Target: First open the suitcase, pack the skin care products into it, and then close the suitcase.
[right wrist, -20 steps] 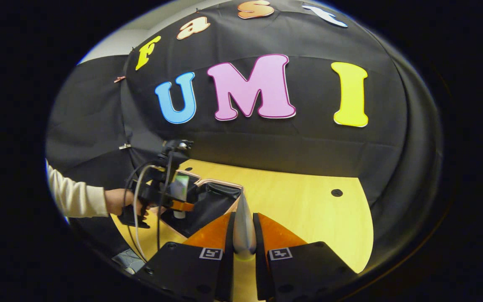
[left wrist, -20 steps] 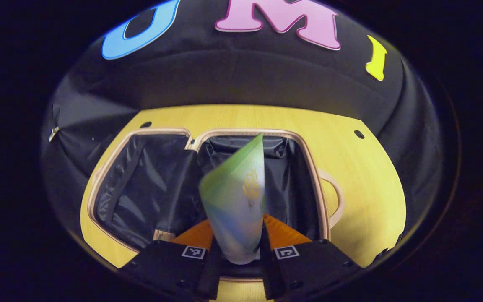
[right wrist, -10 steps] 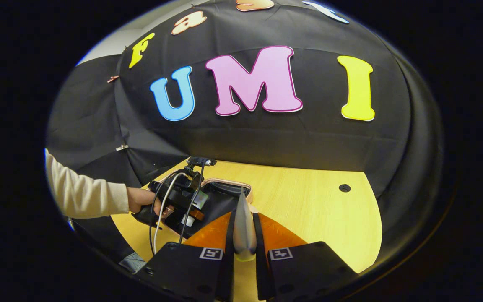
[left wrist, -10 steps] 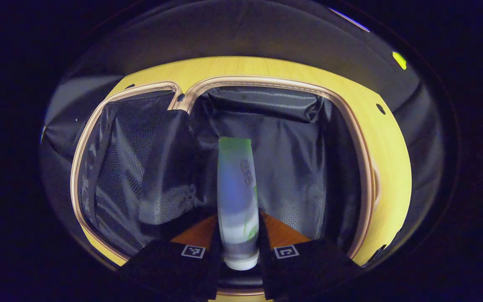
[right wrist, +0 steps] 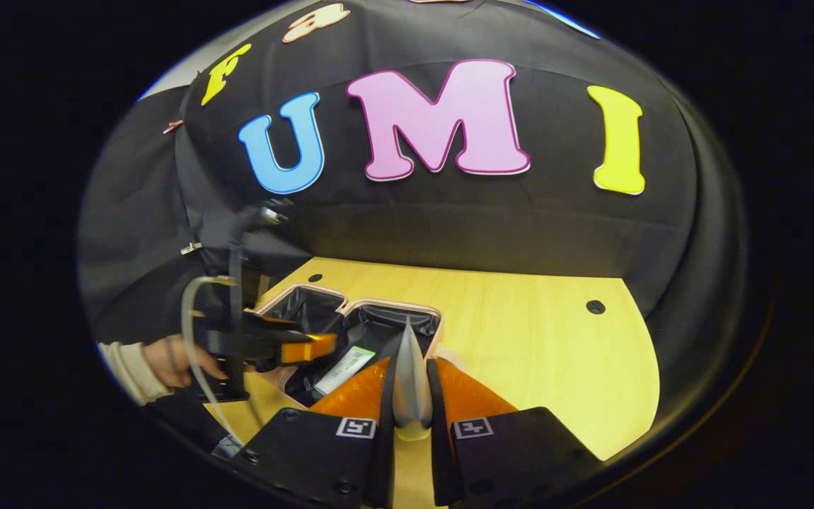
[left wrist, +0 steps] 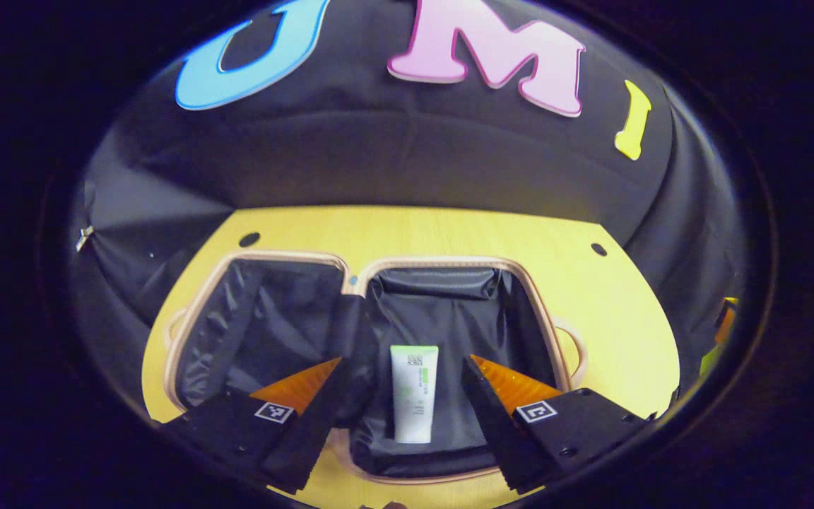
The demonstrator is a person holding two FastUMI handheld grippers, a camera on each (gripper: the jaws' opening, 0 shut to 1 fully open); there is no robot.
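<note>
We find the pink-trimmed, black-lined suitcase (left wrist: 449, 311) lying open on the yellow wooden table (left wrist: 612, 318). The white tube with a green band (left wrist: 414, 403) lies flat in its right half, long axis running 12 to 6 o'clock in the left gripper view, cap toward 6. The left gripper (left wrist: 401, 367) hangs above with its jaws spread wide and empty, the tube between them. The right gripper (right wrist: 410, 367) is clamped on a slim grey tube (right wrist: 411, 385), pointing to 12 o'clock; the suitcase lies at its 11 o'clock, so we judge this hand carries the next item. The print on either tube is too small to read.
</note>
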